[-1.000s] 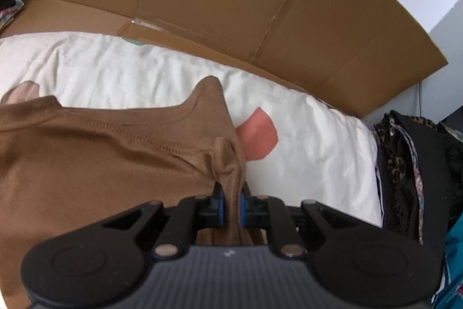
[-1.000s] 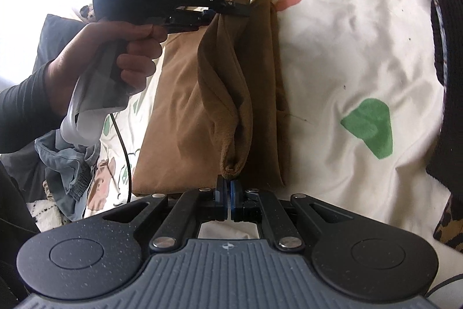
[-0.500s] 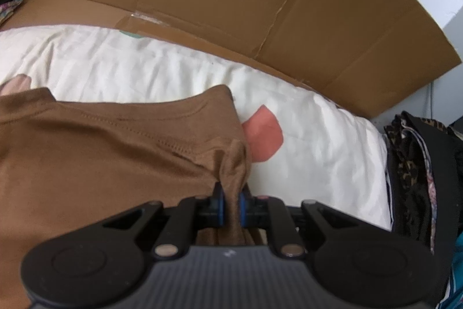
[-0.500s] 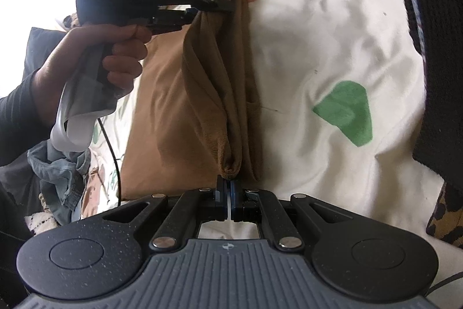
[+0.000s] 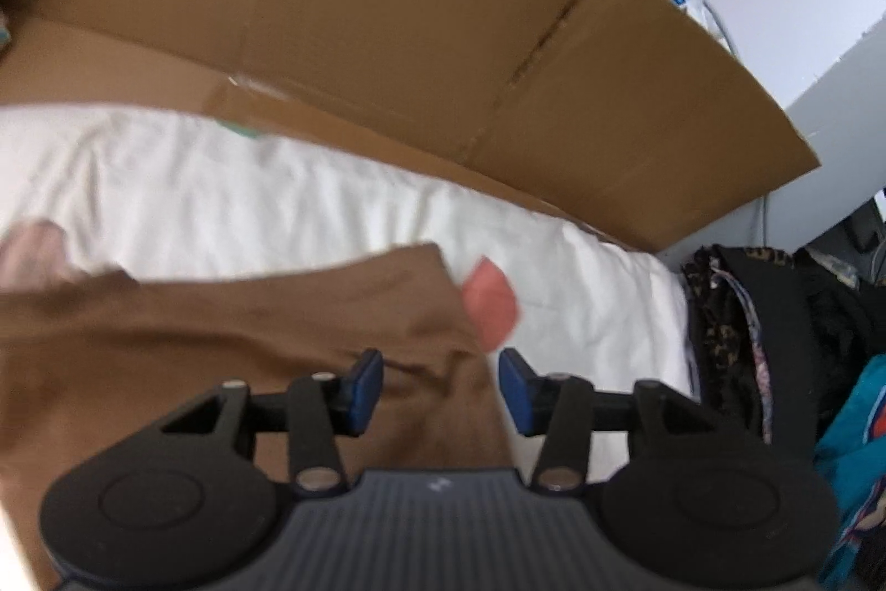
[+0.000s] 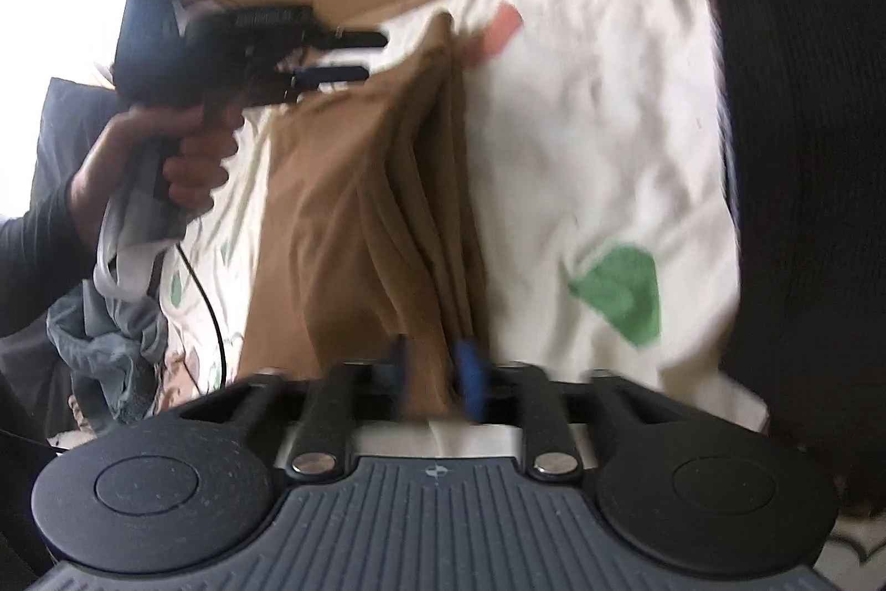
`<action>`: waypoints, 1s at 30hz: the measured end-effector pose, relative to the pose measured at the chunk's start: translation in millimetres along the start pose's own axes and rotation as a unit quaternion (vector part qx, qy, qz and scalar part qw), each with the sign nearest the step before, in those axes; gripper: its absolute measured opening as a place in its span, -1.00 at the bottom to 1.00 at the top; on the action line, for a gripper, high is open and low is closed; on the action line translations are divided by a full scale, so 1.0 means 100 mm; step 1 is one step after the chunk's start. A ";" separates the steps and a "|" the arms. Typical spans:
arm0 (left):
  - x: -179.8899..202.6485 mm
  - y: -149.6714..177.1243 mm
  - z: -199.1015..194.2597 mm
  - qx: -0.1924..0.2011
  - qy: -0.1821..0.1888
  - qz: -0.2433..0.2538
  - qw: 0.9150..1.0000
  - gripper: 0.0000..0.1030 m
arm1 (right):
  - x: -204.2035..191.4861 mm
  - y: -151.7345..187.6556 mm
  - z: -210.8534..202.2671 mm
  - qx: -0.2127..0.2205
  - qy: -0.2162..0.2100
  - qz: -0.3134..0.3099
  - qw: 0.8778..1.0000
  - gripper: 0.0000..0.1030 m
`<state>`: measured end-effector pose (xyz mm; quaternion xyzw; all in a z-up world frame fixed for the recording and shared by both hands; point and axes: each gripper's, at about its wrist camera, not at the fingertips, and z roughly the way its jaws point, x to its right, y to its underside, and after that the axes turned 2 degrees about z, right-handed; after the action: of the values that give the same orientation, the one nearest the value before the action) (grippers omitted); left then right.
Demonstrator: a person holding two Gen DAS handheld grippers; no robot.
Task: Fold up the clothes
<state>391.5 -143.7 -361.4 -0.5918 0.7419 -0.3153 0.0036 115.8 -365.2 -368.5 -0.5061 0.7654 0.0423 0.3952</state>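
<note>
A brown garment [image 5: 221, 330] lies folded on the white sheet [image 5: 277, 203], its long fold running away from the right wrist camera [image 6: 343, 203]. My left gripper [image 5: 440, 389] hovers just over the garment's corner, and its jaws are opening. The blue pads [image 5: 365, 389] stand well apart and press on nothing. In the right wrist view the left gripper [image 6: 375, 55] hangs beside the far corner, held by a person's hand [image 6: 166, 159]. My right gripper [image 6: 433, 372] is also opening. The near end of the fold lies loose between its pads, blurred by motion.
A cardboard box wall [image 5: 387, 9] stands along the far side of the sheet. Dark patterned clothes [image 5: 775, 314] and a teal garment [image 5: 853, 425] are piled at the sheet's right end. Beside the right gripper there is black fabric [image 6: 803, 148] on one side and grey clothing [image 6: 105, 342] on the other.
Both grippers have gone from shut on the brown garment's corners to apart. The pinched peaks of cloth have dropped and the fold has settled on the sheet. Both views are now motion-blurred.
</note>
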 end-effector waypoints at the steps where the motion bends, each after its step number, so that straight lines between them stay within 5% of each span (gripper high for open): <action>1: -0.06 -0.02 -0.05 0.001 -0.007 0.005 1.000 -0.02 | -0.03 -0.04 0.02 0.005 -0.003 -0.004 1.000 -0.22; 9: -0.72 -0.04 -0.54 0.020 -0.062 0.007 0.998 0.13 | -0.06 -0.46 0.29 0.011 -0.017 -0.033 0.999 -0.21; 11: -0.89 -0.01 -0.67 0.024 -0.073 0.000 0.997 0.18 | -0.08 -0.54 0.36 0.012 -0.016 -0.042 0.999 -0.06; 21: -1.41 0.34 -0.94 0.019 -0.094 -0.028 0.995 0.22 | -0.22 -0.84 0.82 0.008 -0.022 -0.080 0.997 -0.05; 23: -1.46 0.42 -0.93 0.014 -0.096 -0.034 0.995 0.22 | -0.22 -0.85 0.91 0.006 -0.012 -0.092 0.996 -0.11; 26: -1.49 0.48 -0.92 0.012 -0.097 -0.030 0.995 0.22 | -0.11 -0.87 1.00 0.001 0.007 -0.085 0.996 -0.70; 30: -1.51 0.52 -0.91 0.011 -0.094 -0.034 0.995 0.22 | 0.03 -0.89 1.07 -0.005 0.005 -0.066 0.998 -0.70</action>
<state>357.0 36.8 -368.5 -0.6435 0.7144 -0.2661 0.0687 247.6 -361.1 -413.7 -0.5573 0.7323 0.0174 0.3910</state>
